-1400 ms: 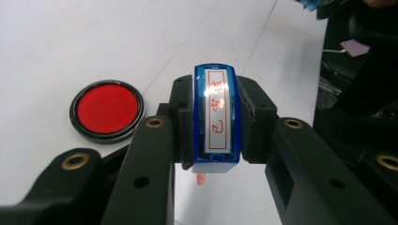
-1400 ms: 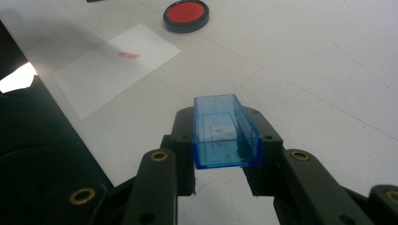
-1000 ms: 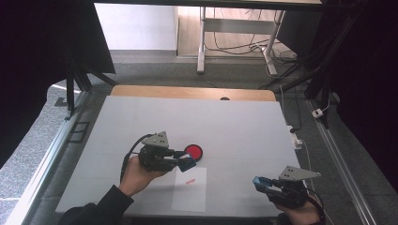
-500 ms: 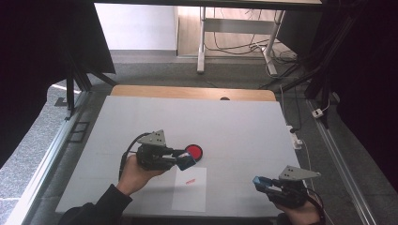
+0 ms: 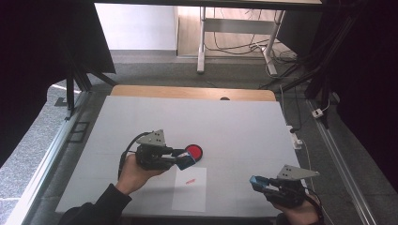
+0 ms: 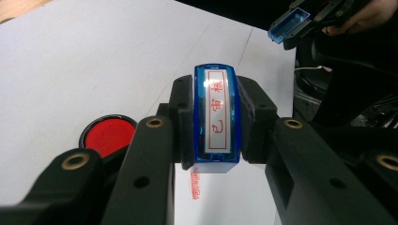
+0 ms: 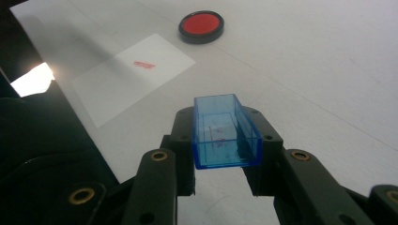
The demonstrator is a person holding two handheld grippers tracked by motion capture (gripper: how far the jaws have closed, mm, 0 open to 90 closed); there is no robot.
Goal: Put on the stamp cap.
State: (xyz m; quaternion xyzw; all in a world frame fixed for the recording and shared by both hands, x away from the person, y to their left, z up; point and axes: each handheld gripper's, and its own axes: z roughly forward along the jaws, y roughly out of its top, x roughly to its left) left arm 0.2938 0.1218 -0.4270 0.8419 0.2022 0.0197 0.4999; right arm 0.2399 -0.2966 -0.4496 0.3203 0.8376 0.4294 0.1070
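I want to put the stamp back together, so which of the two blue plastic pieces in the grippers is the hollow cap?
The blue cap in the right gripper: an open, see-through shell. The stamp in the left gripper carries a label with red characters.

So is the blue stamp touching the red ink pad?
Apart. In the left gripper view the stamp, clamped in the left tool, is raised, and bare table separates it from the ink pad.
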